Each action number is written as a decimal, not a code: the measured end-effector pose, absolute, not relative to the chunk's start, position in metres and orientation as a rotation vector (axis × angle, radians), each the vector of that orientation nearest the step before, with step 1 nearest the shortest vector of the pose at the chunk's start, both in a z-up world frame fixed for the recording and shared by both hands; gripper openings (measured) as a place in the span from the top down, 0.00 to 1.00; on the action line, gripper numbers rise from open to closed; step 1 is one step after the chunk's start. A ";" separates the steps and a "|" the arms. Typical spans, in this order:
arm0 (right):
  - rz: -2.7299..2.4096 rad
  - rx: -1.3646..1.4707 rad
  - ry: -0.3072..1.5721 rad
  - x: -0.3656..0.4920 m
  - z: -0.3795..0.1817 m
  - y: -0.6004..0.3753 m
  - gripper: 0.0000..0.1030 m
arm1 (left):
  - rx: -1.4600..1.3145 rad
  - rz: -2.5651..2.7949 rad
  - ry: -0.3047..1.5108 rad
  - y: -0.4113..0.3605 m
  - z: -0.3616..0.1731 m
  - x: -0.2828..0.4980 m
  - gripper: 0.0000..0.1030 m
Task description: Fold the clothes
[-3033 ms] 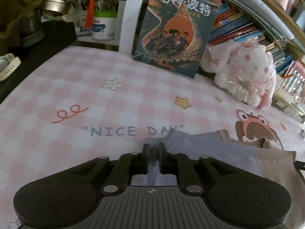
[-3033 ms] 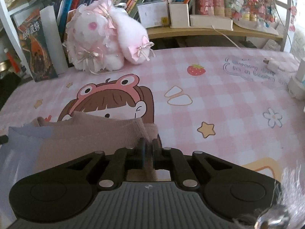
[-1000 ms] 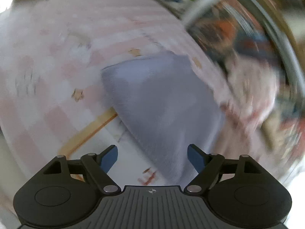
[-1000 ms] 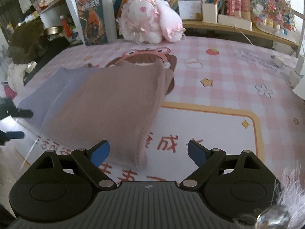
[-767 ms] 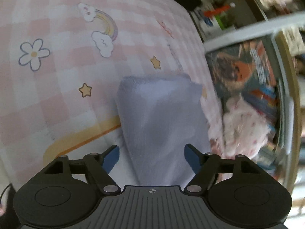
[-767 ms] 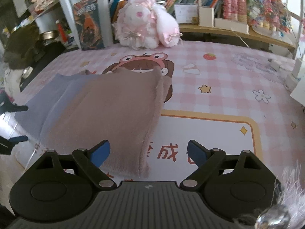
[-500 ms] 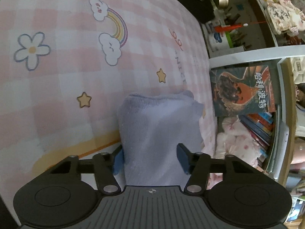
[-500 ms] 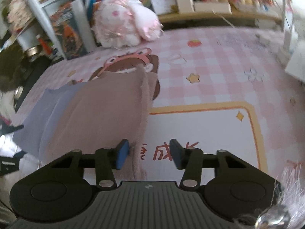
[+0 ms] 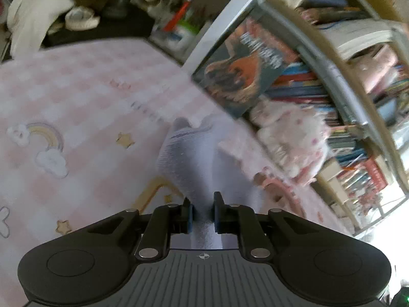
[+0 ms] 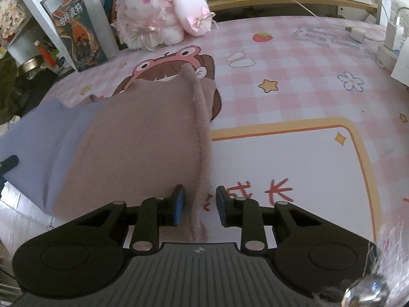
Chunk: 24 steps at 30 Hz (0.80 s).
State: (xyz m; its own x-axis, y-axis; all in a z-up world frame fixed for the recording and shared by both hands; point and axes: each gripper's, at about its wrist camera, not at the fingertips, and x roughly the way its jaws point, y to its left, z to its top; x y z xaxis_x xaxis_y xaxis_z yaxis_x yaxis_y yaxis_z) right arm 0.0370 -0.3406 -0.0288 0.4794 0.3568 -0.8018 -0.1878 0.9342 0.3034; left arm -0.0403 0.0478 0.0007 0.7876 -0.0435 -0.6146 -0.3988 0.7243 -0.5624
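Since half a second ago, left gripper [image 9: 202, 211] clenched on garment [image 9: 194, 158]; right gripper [image 10: 200, 206] narrowed, still parted around brown edge, seen only from right wrist.

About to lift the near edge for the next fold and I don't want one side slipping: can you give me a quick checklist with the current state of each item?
1. Left hand-held gripper closed on the lavender part of the garment: ok, cloth sits pinched between its fingers.
2. Right hand-held gripper closed on the pinkish-brown part: not ok, the jaws stand apart with the cloth's edge between them.
3. Cloth lying smooth: not ok, its right edge stands up in a ridge.
4. Folding path free: ok, the plush toy and the book stand beyond the garment's far edge.
5. Left view steady: not ok, blurred.
6. Depth of each bite: cannot tell.
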 end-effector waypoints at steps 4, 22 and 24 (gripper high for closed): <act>0.320 0.182 1.009 0.035 -0.029 -0.336 0.79 | -1.034 0.267 0.692 0.078 -0.033 -0.042 0.70; 0.299 0.164 1.019 0.029 -0.029 -0.311 0.79 | -0.762 0.177 0.557 0.072 -0.018 -0.035 0.89; 0.309 0.155 1.020 0.028 -0.029 -0.305 0.79 | -0.784 0.190 0.559 0.083 -0.022 -0.037 0.89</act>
State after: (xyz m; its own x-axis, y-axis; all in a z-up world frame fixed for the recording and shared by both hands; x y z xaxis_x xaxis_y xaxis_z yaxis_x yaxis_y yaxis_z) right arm 0.0280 -0.3050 -0.0290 0.4852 0.3244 -0.8120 -0.1808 0.9458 0.2699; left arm -0.0374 0.0834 -0.0220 0.8391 -0.0416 -0.5424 -0.3629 0.7000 -0.6151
